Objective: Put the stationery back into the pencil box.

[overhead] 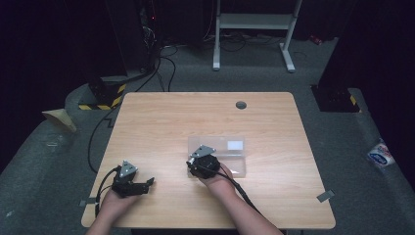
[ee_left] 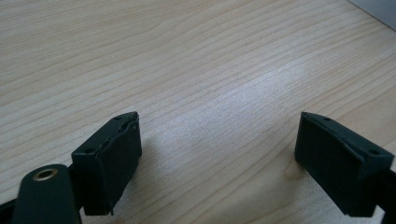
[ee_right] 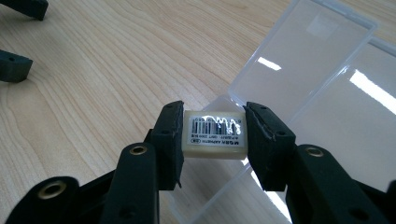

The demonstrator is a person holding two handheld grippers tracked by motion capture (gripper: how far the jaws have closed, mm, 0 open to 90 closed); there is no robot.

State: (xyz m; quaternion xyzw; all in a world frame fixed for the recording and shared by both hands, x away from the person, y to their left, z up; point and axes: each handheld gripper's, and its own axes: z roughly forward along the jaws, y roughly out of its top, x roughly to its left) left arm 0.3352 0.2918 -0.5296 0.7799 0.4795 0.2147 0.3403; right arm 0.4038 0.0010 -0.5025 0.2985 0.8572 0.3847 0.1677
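Bare tabletop [overhead: 161,122] all round; open clear case [overhead: 230,152] blocks centre-right.

eraser [ee_right: 215,134]: cream-white, with a white label of black barcode stripes and small black print, between the black pads of the right claw [ee_right: 214,140]
box [ee_right: 322,88]: clear, colourless plastic with bright white glints, just beyond the right claw; a pale frosted square on its lid
bench [overhead: 161,122]: light wood with fine wavy brown grain; a grey round plug near its far edge
left claw [ee_left: 217,158]: matt black pads, a brass-coloured eyelet in the arm beside them
plates on top of both claws: grey
floor [overhead: 44,147]: dark grey, with yellow-and-black striped tape beyond the left claw
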